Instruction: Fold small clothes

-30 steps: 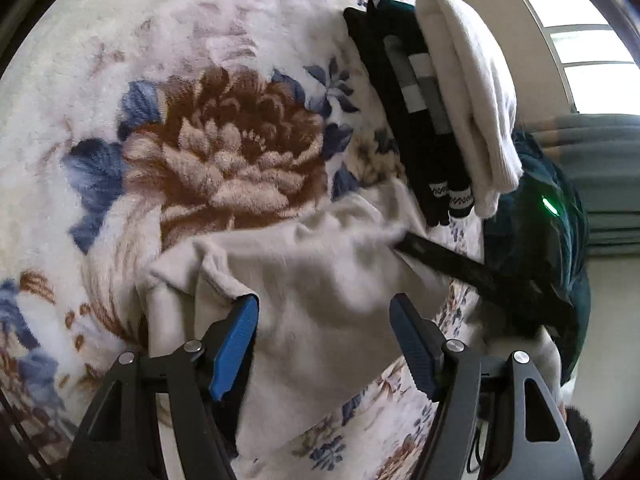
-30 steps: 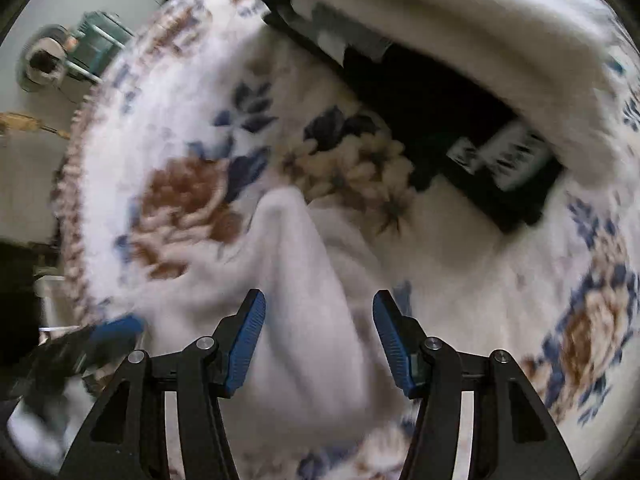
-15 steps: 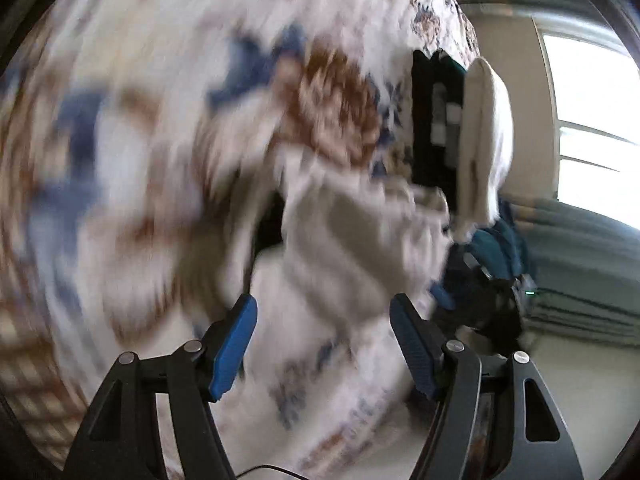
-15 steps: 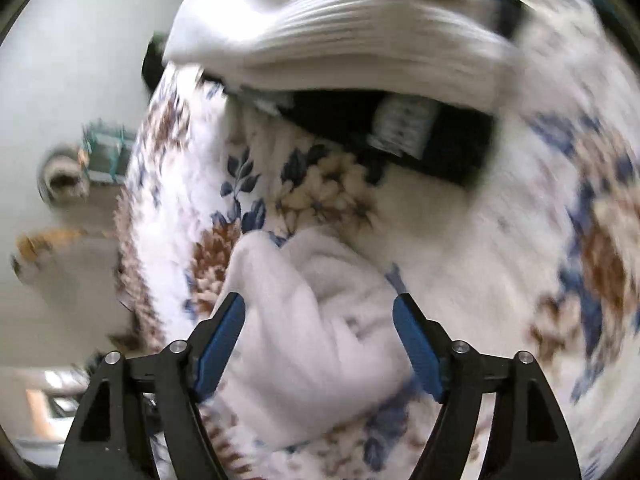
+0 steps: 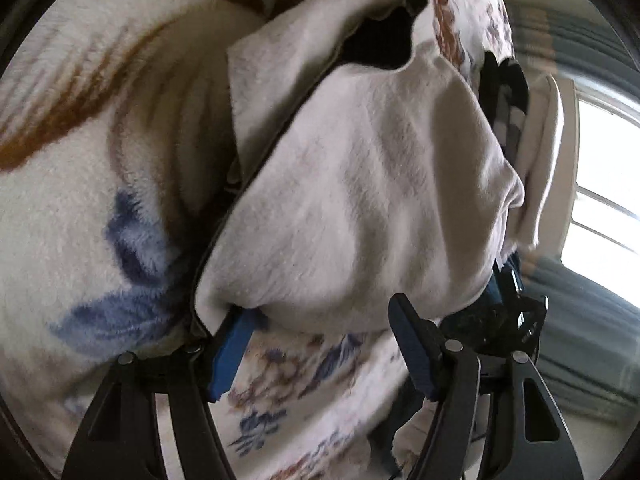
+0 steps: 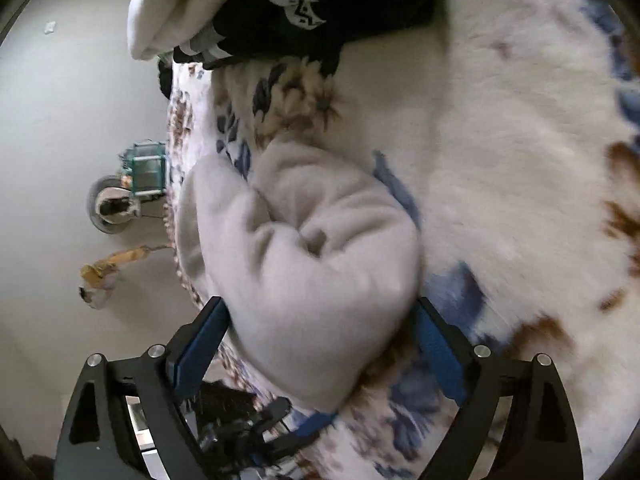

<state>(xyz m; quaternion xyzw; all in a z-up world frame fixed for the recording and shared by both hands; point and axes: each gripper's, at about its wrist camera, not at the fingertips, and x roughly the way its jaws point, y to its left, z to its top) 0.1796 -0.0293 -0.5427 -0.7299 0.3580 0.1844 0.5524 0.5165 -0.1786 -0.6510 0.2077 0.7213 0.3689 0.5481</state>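
A beige small garment (image 5: 360,184) lies bunched on the flowered blanket (image 5: 80,160), very close in front of my left gripper (image 5: 320,344). The left jaws stand wide open at its near edge, the left finger partly under the cloth. In the right wrist view the same garment (image 6: 304,264) sits between the open jaws of my right gripper (image 6: 320,344), which stand on either side of its near end without pinching it. The left gripper's tip (image 6: 280,436) shows below the garment.
A stack of folded clothes, black patterned socks (image 6: 320,4) under a white piece (image 6: 168,8), lies further along the blanket (image 6: 500,140); it also shows in the left wrist view (image 5: 516,112). The blanket's edge and floor (image 6: 52,160) with a small cart are on the left.
Both grippers have swung round and come in low and close to the beige garment. The garment is more bunched than before. Both stay open.
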